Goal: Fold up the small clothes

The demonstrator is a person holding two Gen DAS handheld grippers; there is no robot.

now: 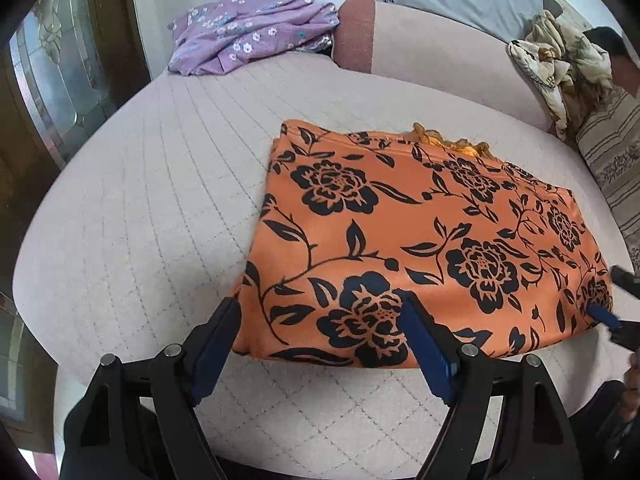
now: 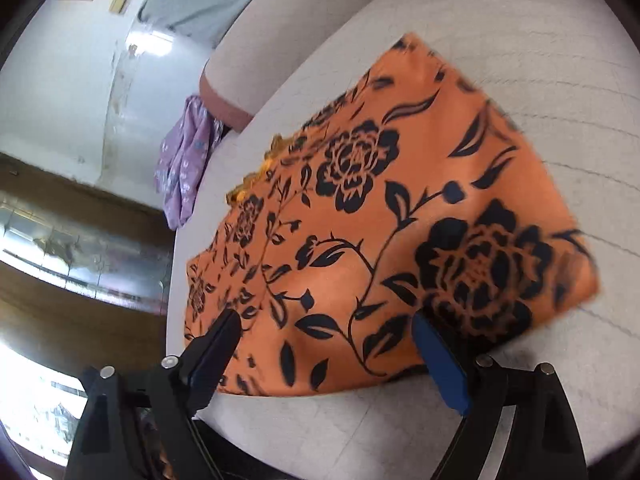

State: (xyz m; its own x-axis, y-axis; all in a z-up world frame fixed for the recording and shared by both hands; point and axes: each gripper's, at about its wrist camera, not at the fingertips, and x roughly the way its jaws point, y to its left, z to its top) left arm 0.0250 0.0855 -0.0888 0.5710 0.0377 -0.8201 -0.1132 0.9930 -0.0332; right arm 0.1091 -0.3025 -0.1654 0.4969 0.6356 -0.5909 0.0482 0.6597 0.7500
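An orange garment (image 1: 420, 240) with black flowers lies folded into a flat rectangle on the pale quilted bed (image 1: 140, 220). Frilly orange trim pokes out at its far edge. My left gripper (image 1: 320, 304) hovers over the near left corner of the garment, open, with nothing pressed between its blue pads. The right gripper (image 1: 614, 296) shows at the right edge of the left wrist view, beside the garment's near right corner. In the right wrist view the garment (image 2: 360, 220) fills the middle. There the right gripper (image 2: 326, 318) stands open over its near edge, holding nothing.
A crumpled purple flowered garment (image 1: 248, 32) lies at the bed's far left. A pink bolster (image 1: 420, 52) runs along the back, with a crumpled beige cloth (image 1: 560, 68) and a striped pillow (image 1: 616, 160) at the right. A wooden door with glass (image 1: 52, 80) stands left of the bed.
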